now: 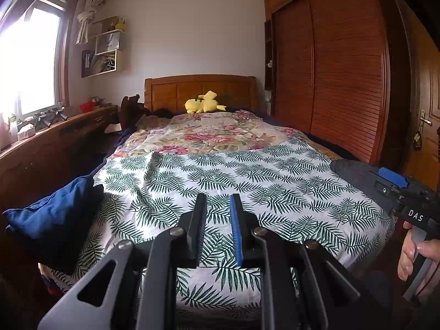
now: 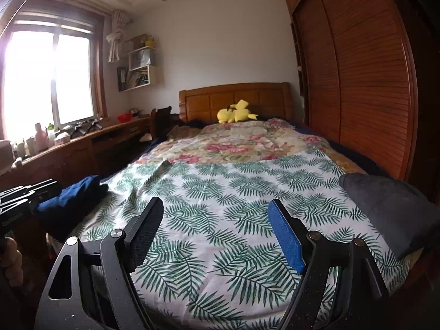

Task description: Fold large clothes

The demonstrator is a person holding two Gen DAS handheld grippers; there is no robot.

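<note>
Leaf-print bedspread (image 2: pixel 220 198) fills both views; left hand-held gripper (image 1: pixel 218 200) narrowly parted, right hand-held gripper (image 2: pixel 216 206) wide apart.

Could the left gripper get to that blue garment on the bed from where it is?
Probably yes: the blue garment lies just left of the left gripper, nothing stands between them, and its fingers hold nothing.

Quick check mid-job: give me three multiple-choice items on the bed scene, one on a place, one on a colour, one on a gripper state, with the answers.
1. Where does the blue garment lie?
A. on the bed's left edge
B. by the headboard
C. on the desk

2. What colour is the plush toy?
A. red
B. yellow
C. white

3. How is the right gripper?
A. shut on cloth
B. shut, empty
C. open, empty

Answers: 1 A, it sits left on the leaf-print sheet. 2 B, plainly yellow. 3 C, its fingers stand wide apart over the sheet.
</note>
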